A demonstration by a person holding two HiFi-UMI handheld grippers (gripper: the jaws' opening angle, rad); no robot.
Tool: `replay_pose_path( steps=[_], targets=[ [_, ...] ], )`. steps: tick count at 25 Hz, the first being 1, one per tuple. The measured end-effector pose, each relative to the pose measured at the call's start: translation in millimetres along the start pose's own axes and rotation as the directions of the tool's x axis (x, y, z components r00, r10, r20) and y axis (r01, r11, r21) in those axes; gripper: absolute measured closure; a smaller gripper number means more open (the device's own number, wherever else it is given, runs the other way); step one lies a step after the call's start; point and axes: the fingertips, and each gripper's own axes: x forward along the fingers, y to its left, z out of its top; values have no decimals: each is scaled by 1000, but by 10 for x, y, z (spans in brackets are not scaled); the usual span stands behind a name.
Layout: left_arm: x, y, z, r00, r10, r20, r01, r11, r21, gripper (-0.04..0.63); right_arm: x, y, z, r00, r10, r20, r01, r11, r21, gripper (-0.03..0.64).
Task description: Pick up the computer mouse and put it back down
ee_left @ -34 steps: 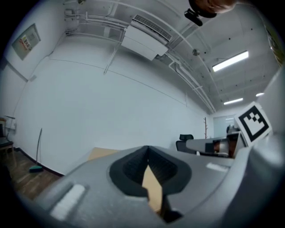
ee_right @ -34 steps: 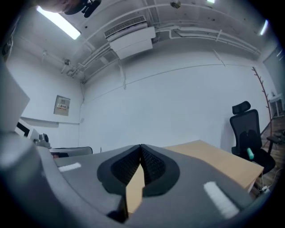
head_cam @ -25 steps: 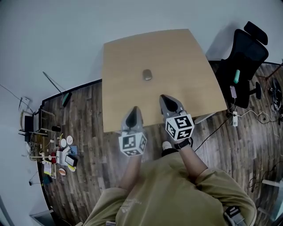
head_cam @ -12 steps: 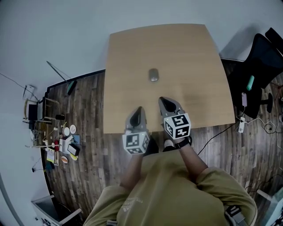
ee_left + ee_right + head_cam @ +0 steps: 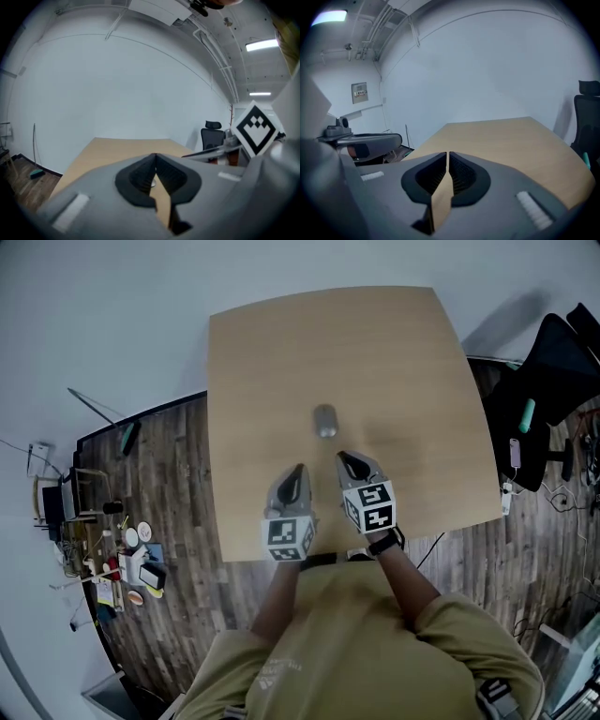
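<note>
Mouse (image 5: pixel 325 421) near, ahead of left tool (image 5: pixel 299 469)

We see a pale, square wooden table (image 5: pixel 394 362), smooth and matt, standing on a dark wood-plank floor (image 5: pixel 178 484) with visible grain. The small grey oval computer mouse (image 5: pixel 325 422) looks smooth, with a faint sheen. Our olive cloth shirt (image 5: pixel 356 643) is matt.

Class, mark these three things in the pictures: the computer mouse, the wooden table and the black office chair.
computer mouse (image 5: pixel 324 421): head view, middle of its top.
wooden table (image 5: pixel 394 352): head view, bare top beyond the mouse.
black office chair (image 5: pixel 555 362): head view, its backrest.
</note>
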Motion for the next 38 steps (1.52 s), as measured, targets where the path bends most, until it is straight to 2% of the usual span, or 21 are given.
replay_pose_path(
  steps=[6, 10, 15, 17, 21, 27, 31, 38],
  targets=[
    [454, 311, -139, 996, -52, -68, 49, 998, -37, 594, 733, -295, -219, 991, -58, -121, 64, 997, 47, 546],
    [676, 579, -309, 993, -47, -106, 40, 997, -71, 594, 1206, -429, -466, 975, -74, -210, 89, 994, 62, 478],
    [867, 887, -411, 990, -36, -135, 23, 995, -100, 594, 1676, -621, -662, 950, -119, -289, 148, 986, 80, 360],
    [934, 984, -440, 989, -31, -147, 15, 994, -107, 594, 1826, -722, -722, 939, -147, -311, 180, 980, 81, 351],
    [1015, 1134, -475, 987, -26, -158, 7, 992, -123, 594, 2075, -859, -828, 918, -186, -351, 230, 969, 87, 278],
    [1061, 1247, -535, 985, -32, -167, 9, 990, -137, 594, 2297, -953, -978, 886, -249, -391, 298, 952, 69, 276],
    [1066, 1280, -523, 986, -30, -164, 7, 990, -143, 594, 2308, -981, -984, 867, -293, -402, 334, 942, 33, 307],
    [961, 1315, -423, 991, -4, -134, -15, 990, -139, 594, 2124, -924, -933, 894, -254, -370, 304, 949, 84, 311]
  ],
)
